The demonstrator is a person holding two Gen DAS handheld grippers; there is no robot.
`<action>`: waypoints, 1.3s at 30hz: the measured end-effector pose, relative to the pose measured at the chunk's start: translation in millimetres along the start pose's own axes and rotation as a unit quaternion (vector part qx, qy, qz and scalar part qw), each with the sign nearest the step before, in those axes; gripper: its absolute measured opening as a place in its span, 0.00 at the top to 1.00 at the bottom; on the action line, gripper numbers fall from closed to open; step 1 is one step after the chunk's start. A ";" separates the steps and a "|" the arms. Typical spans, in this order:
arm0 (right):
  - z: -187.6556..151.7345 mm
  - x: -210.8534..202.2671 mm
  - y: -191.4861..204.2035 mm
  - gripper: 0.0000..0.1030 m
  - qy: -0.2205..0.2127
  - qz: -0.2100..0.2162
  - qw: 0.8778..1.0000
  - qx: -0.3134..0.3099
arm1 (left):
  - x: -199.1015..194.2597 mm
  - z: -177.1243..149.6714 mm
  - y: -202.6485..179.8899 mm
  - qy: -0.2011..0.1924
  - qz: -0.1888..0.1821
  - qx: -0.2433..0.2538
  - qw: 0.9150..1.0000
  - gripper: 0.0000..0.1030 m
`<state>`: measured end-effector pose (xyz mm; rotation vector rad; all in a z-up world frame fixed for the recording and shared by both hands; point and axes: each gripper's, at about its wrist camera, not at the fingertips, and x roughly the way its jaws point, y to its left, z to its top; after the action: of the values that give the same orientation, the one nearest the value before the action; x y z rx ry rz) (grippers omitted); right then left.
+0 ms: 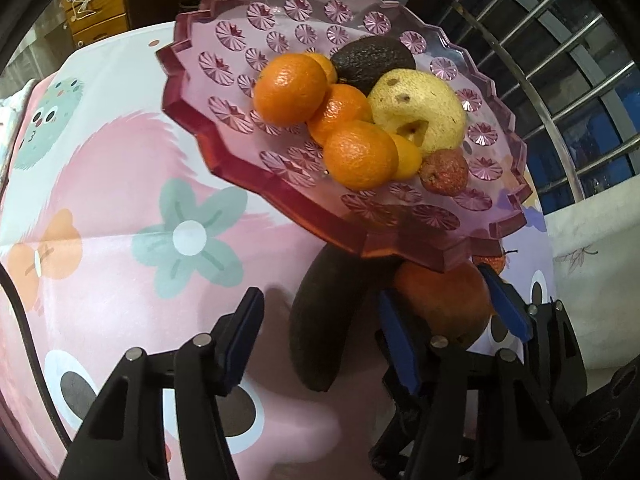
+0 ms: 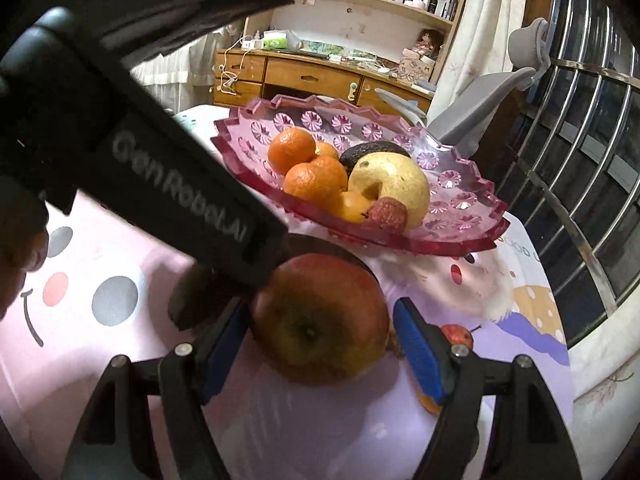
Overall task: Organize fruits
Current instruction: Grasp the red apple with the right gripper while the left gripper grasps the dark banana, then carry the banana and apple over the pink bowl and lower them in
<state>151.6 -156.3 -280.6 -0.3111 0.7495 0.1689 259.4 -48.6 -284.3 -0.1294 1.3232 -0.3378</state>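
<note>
A pink glass plate (image 1: 188,80) on a foot holds several mandarins (image 1: 290,88), a yellow pear (image 1: 420,108), a dark avocado (image 1: 372,60) and a lychee (image 1: 444,170). In front of it on the cloth lie a long dark fruit (image 1: 320,320) and a red-yellow apple (image 2: 320,320). My left gripper (image 1: 320,300) points down over the dark fruit, open, with a gap at each pad. My right gripper (image 2: 320,304) is open around the apple, its blue pads (image 2: 416,344) close beside it. The left gripper's black housing (image 2: 180,184) hides part of the dark fruit (image 2: 192,300).
The table wears a pink cartoon cloth (image 1: 120,300). A small red fruit (image 2: 456,336) and an orange piece (image 2: 430,404) lie by my right finger. A hand (image 2: 20,256) shows at the left. A metal railing (image 2: 580,200), a desk (image 2: 312,76) and a grey chair (image 2: 480,100) stand behind.
</note>
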 end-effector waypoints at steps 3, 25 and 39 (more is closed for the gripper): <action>1.1 0.5 -1.7 0.32 0.004 0.007 1.000 0.004 | 3.8 1.3 -1.7 0.003 0.003 0.003 1.000 0.48; -7.8 -23.8 -54.1 0.33 0.055 0.066 0.988 0.132 | 20.0 -4.6 -43.8 -0.057 0.041 0.076 0.995 0.66; -21.8 -51.9 -63.5 0.33 0.049 0.062 0.987 0.143 | 0.8 -55.4 -32.9 -0.071 0.021 0.035 0.997 0.71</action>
<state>116.7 -225.4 -246.0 0.0009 0.8789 0.1628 200.6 -74.5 -289.4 -0.0650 1.1704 -0.3334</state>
